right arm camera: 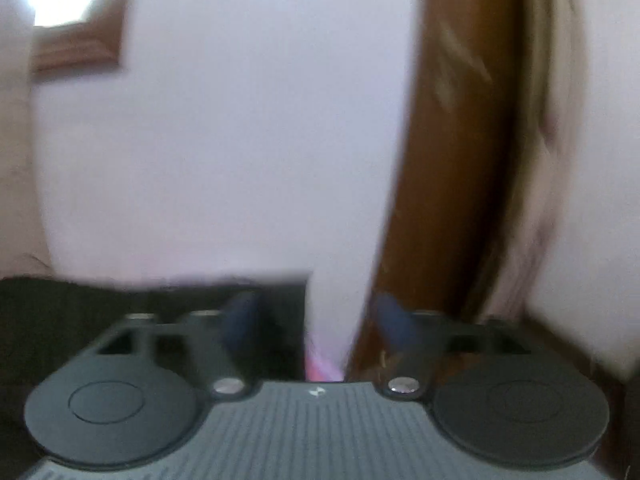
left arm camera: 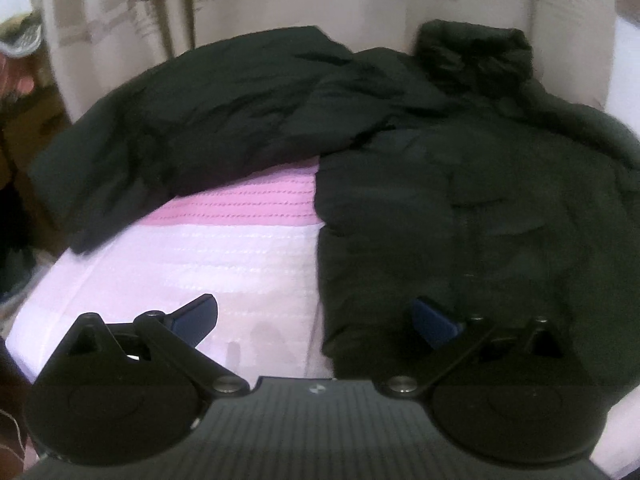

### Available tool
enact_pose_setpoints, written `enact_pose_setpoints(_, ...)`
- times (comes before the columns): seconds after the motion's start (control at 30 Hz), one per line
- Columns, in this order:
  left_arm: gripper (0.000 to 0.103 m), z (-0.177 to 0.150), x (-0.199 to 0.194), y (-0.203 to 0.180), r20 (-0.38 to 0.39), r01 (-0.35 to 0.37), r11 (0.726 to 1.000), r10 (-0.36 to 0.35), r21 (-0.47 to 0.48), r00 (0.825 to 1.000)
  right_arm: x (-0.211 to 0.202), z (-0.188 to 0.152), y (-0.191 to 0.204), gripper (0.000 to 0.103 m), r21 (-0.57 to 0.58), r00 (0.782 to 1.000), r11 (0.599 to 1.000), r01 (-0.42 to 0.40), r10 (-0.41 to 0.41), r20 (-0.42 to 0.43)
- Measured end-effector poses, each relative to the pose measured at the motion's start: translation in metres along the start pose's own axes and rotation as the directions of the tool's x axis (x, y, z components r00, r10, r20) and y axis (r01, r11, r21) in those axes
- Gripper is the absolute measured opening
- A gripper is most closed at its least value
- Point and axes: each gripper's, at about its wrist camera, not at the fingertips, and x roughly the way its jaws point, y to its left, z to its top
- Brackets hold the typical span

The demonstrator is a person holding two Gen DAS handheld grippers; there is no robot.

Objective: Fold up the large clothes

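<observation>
Black padded fabric fills most of the left wrist view: a jacket (left arm camera: 440, 152) lies spread on a pink and white quilted cover (left arm camera: 224, 248), collar at the far side, one sleeve (left arm camera: 132, 152) stretched out to the left ahead of the gripper. The left gripper (left arm camera: 316, 320) hangs released above the near hem, jaws wide apart with nothing between them; its left blue fingertip (left arm camera: 196, 316) is over the bare cover, its right one over the jacket's body, just inside the garment's left edge. Beyond the collar hangs a pale printed curtain (left arm camera: 280, 4).

Through the right wrist view everything is smeared by blur. The right gripper (right arm camera: 316, 320) is also released, blue fingertips (right arm camera: 240, 316) standing apart and holding nothing. Just beyond and to the left of its tips shows a dark strip of the jacket; ahead is a pale wall (right arm camera: 240, 140), and to the right a brown wooden upright (right arm camera: 452, 160). A wood-framed bright opening (right arm camera: 76, 40) sits far upper left.
</observation>
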Motion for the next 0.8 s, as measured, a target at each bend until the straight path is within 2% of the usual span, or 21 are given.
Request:
enact_pose_setpoints(0.03, 0.103, -0.001, 0.002, -0.003, -0.004, 0.002, 1.0, -0.002, 0.008, 1.0, -0.005, -0.016, -0.008, 0.084, 0.038, 0.997, 0.996, -0.081, 0.081, -0.012)
enact_pose_setpoints(0.07, 0.103, -0.001, 0.004, -0.004, -0.01, 0.006, 1.0, -0.006, 0.013, 1.0, -0.011, -0.036, -0.016, 0.083, 0.08, 0.977, 0.975, -0.206, 0.21, -0.045)
enact_pose_setpoints(0.1, 0.103, -0.002, 0.006, -0.006, -0.018, 0.017, 1.0, -0.016, 0.011, 1.0, -0.018, -0.056, -0.019, 0.083, 0.12, 0.943, 0.943, -0.309, 0.32, -0.091)
enact_pose_setpoints(0.13, 0.103, -0.001, 0.008, -0.008, -0.022, 0.021, 1.0, -0.02, 0.006, 1.0, -0.026, -0.079, -0.019, 0.083, 0.164, 0.893, 0.903, -0.398, 0.422, -0.158)
enact_pose_setpoints(0.2, 0.103, -0.001, 0.012, -0.011, -0.031, 0.03, 1.0, -0.03, -0.006, 0.999, -0.04, -0.113, -0.014, 0.083, 0.206, 0.817, 0.849, -0.486, 0.525, -0.237)
enact_pose_setpoints(0.23, 0.099, 0.0, 0.014, -0.012, -0.032, 0.039, 0.999, -0.039, -0.014, 0.999, -0.052, -0.128, -0.008, 0.083, 0.206, 0.792, 0.835, -0.51, 0.55, -0.266)
enact_pose_setpoints(0.3, 0.079, 0.001, 0.016, -0.016, -0.038, 0.063, 0.998, -0.064, -0.021, 0.997, -0.065, -0.15, 0.005, 0.083, 0.183, 0.757, 0.814, -0.551, 0.58, -0.301)
enact_pose_setpoints(0.33, 0.057, 0.001, 0.016, -0.019, -0.042, 0.079, 0.997, -0.08, -0.019, 0.996, -0.07, -0.158, 0.014, 0.083, 0.18, 0.734, 0.794, -0.58, 0.606, -0.305)
enact_pose_setpoints(0.37, 0.043, 0.003, 0.016, -0.022, -0.046, 0.093, 0.996, -0.094, -0.012, 0.995, -0.074, -0.164, 0.022, 0.072, 0.172, 0.713, 0.778, -0.604, 0.624, -0.319)
enact_pose_setpoints(0.4, 0.039, 0.004, 0.014, -0.027, -0.037, 0.073, 0.997, -0.073, 0.005, 0.997, -0.073, -0.166, 0.036, 0.057, 0.154, 0.696, 0.768, -0.622, 0.632, -0.341)
enact_pose_setpoints(0.43, 0.029, 0.004, 0.011, -0.032, -0.021, 0.052, 0.998, -0.051, 0.034, 0.998, -0.08, -0.169, 0.045, 0.025, 0.123, 0.694, 0.763, -0.635, 0.633, -0.344)
enact_pose_setpoints(0.47, 0.024, 0.004, 0.007, -0.036, -0.008, 0.037, 0.997, -0.037, 0.07, 0.999, -0.085, -0.17, 0.054, 0.015, 0.102, 0.684, 0.755, -0.647, 0.635, -0.358)
enact_pose_setpoints(0.53, 0.019, 0.004, -0.005, -0.04, 0.025, 0.017, 0.994, -0.02, 0.104, 0.999, -0.097, -0.169, 0.059, 0.01, 0.077, 0.695, 0.76, -0.645, 0.626, -0.353)
enact_pose_setpoints(0.6, 0.016, 0.003, -0.022, -0.035, 0.055, 0.026, 0.994, -0.032, 0.104, 0.998, -0.116, -0.165, 0.047, 0.009, 0.072, 0.694, 0.745, -0.663, 0.648, -0.313)
enact_pose_setpoints(0.7, 0.015, -0.004, -0.044, -0.021, 0.045, 0.055, 0.994, -0.059, 0.09, 0.997, -0.16, -0.17, 0.013, 0.009, 0.115, 0.664, 0.709, -0.695, 0.695, -0.275)
enact_pose_setpoints(0.8, 0.015, -0.022, -0.062, -0.01, 0.036, 0.067, 0.992, -0.071, 0.105, 0.997, -0.202, -0.188, -0.017, 0.009, 0.114, 0.656, 0.71, -0.695, 0.691, -0.303)
